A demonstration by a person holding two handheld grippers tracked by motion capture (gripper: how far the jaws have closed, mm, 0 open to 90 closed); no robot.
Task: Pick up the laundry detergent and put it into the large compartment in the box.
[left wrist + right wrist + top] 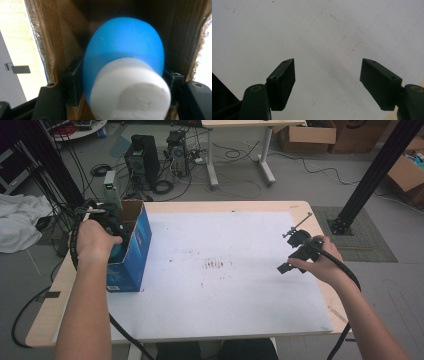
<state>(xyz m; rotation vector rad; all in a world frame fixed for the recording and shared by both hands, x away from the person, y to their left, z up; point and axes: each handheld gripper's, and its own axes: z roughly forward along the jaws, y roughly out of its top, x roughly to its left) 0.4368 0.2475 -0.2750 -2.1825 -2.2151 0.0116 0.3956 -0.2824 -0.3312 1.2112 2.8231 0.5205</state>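
Note:
An open blue cardboard box [136, 242] stands on the left part of the white sheet [225, 290]. My left gripper [114, 229] reaches down into it, mostly hidden by the hand. In the left gripper view my left gripper [122, 83] is shut on a blue bottle [125, 42] with a white cap [130, 92], a black jaw pressed against each side, brown box walls [67, 35] all around. My right gripper [291, 255] hovers over the sheet's right side. It is open [328, 80], with only bare white sheet between its jaws.
The wooden table edge [60, 290] runs close beside the box on the left. On the floor beyond the table stand computer towers [142, 157], cables, another table's legs [212, 160] and cardboard boxes [307, 135]. A black post [370, 175] rises at the right.

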